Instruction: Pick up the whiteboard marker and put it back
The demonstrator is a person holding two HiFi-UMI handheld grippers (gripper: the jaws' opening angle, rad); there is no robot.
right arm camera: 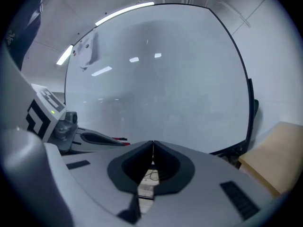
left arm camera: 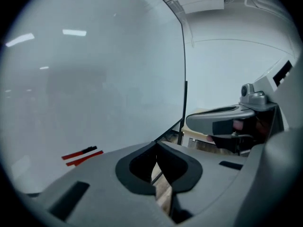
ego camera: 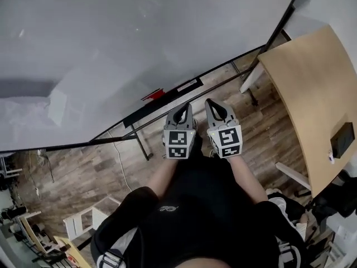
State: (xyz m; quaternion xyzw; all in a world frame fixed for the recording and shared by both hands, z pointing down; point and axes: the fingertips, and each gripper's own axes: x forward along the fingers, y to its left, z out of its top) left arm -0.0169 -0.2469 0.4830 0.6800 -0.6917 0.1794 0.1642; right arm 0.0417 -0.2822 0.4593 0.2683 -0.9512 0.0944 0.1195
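Two red whiteboard markers (left arm camera: 83, 155) lie side by side on the ledge under the whiteboard (ego camera: 139, 38); one has a black end. In the head view they show as a small red patch (ego camera: 153, 95) on the ledge. My left gripper (ego camera: 181, 111) hangs in front of the board, right of the markers and apart from them, jaws shut with nothing between them (left arm camera: 156, 148). My right gripper (ego camera: 217, 108) is close beside it, also shut and empty (right arm camera: 152, 143). Each gripper shows in the other's view: the right gripper (left arm camera: 222, 119) and the left gripper (right arm camera: 94, 138).
The board stands on a black frame (ego camera: 139, 141) over a wood-plank floor. A pale wooden table (ego camera: 318, 94) with a black device (ego camera: 342, 139) on it is at the right. White furniture (ego camera: 83, 222) sits at lower left.
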